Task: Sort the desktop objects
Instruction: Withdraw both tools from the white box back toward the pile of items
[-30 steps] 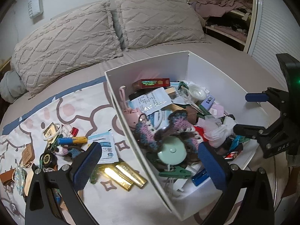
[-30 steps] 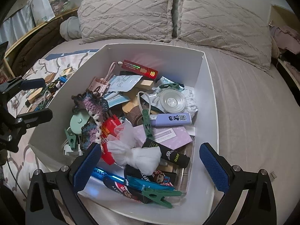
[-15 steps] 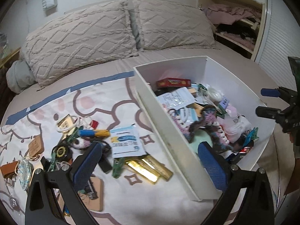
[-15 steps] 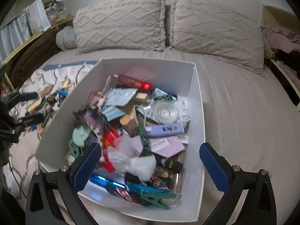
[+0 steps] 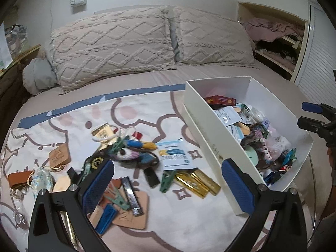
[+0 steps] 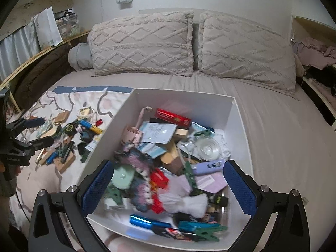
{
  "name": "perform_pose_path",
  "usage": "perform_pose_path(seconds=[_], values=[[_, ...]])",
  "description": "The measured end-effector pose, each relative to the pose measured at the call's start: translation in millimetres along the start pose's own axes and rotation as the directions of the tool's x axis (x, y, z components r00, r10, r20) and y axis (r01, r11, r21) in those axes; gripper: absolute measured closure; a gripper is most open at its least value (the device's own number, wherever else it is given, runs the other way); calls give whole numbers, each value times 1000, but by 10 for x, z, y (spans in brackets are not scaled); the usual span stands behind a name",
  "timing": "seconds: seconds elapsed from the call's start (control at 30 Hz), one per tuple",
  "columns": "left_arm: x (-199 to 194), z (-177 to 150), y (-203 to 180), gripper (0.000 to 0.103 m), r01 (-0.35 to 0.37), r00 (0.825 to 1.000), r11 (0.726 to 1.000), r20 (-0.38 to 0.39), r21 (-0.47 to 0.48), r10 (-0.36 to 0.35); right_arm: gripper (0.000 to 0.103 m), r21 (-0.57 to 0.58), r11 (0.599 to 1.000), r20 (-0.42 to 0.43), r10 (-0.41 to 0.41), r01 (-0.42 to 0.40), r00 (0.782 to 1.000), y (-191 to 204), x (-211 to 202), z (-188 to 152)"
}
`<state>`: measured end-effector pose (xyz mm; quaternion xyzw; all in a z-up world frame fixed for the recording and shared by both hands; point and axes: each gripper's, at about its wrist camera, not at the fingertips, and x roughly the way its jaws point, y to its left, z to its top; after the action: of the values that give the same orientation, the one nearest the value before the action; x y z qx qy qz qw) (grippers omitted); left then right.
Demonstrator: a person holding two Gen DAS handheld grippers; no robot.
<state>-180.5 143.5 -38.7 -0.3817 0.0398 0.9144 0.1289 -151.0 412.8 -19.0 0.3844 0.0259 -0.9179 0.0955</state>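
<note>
Bare bedsheet (image 6: 273, 126) lies right of the crammed white box (image 6: 241, 130); clutter (image 5: 126, 157) crowds its left.

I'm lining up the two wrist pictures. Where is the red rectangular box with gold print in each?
Left wrist: the red rectangular box with gold print lies right of centre, at the far end of the white bin.
Right wrist: red box centre, same far end.
Shared landmark: the two knitted beige pillows.

White box (image 6: 241, 130); beige pillows (image 5: 113, 44) with raised diamond pattern; cream blanket (image 5: 69, 124), mauve outlines, pink blotches, blue far edge; gold bars (image 5: 195, 181); green clip (image 5: 167, 180); red carton (image 6: 173, 116); lilac lighter (image 6: 208, 167); blue gripper pads (image 5: 236, 183)
</note>
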Motion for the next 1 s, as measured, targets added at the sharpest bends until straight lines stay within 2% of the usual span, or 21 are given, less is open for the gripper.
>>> perform_pose_path(seconds=[0.13, 0.47, 0.7, 0.83, 1.0], values=[[-112, -8, 95, 0, -17, 1000, 1000, 19, -12, 17, 0, -18, 999, 14, -34, 35, 999, 240, -59, 43], [-512, -6, 225, 0, -29, 995, 1000, 92, 2, 29, 0, -45, 999, 63, -17, 20, 998, 736, -195, 54], [-735, -112, 437, 0, -69, 989, 998, 129, -8, 69, 0, -56, 998, 61, -9, 13, 998, 1004, -207, -8], [-833, -213, 568, 0, -103, 982, 995, 155, -14, 103, 0, -62, 998, 92, -27, 33, 995, 1166, -260, -20], [-897, -313, 777, 0, -111, 981, 993, 155, -44, 116, 0, -58, 998, 118, -2, 9, 993, 1369, -270, -23]])
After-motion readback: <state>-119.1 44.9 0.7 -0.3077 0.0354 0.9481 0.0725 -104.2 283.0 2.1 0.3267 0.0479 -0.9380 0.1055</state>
